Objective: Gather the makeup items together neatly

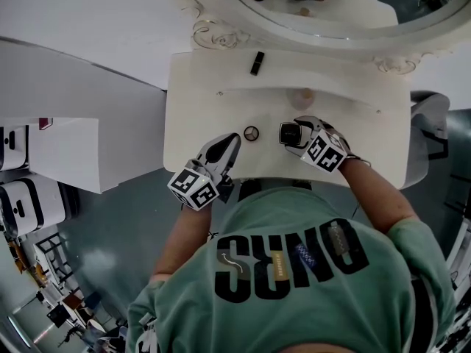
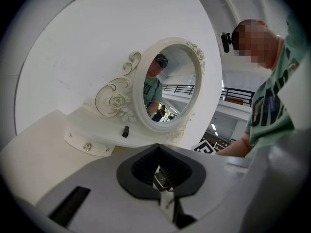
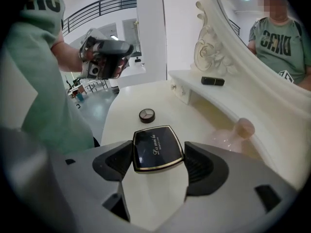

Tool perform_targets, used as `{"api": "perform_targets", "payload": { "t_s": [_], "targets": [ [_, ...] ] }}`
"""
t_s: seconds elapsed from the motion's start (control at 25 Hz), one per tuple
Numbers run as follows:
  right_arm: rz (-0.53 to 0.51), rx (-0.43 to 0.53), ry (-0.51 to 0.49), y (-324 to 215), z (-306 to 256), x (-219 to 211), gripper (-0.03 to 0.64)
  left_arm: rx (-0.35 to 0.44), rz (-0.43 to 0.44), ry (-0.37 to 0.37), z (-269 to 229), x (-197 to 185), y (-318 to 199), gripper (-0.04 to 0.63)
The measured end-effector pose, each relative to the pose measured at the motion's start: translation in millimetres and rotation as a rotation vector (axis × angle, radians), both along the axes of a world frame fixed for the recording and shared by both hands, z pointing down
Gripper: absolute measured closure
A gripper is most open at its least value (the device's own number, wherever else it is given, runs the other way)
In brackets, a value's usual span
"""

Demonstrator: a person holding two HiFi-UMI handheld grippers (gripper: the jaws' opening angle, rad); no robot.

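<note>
Two grippers work at the front edge of the white vanity top (image 1: 195, 101). The left gripper (image 2: 158, 152) hangs over the front-left part, its jaws drawn together with nothing clearly held between them. The right gripper (image 1: 298, 134), near the front edge right of centre, is clamped on a square black compact (image 3: 158, 148), one pad against each side. A small round compact (image 1: 252, 133) lies just left of the square one, apart from it. Farther back, a pale pink bottle (image 1: 303, 97) stands against the raised back shelf. A black tube (image 1: 257, 62) lies on that shelf, below the ornate mirror (image 1: 346, 9).
</note>
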State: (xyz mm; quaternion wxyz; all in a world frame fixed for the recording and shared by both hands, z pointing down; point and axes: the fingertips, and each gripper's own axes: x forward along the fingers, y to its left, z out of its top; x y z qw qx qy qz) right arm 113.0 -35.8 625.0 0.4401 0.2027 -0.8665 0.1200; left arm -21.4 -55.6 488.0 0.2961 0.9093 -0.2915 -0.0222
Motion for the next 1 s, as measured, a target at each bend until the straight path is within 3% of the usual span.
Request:
{"api": "perform_targets", "payload": {
  "t_s": [0.4,0.84,1.0],
  "targets": [
    [-0.013,-0.042,0.052,13,55,0,0.286,-0.023,0.02,-0.012,9,8,5,0.597],
    [-0.025,-0.049,0.07,15,51,-1,0.285,-0.014,0.006,-0.005,8,0,5,0.597],
    [-0.029,-0.007,0.034,8,28,-9,0.284,-0.014,-0.01,0.001,7,-6,5,0.597]
  ]
}}
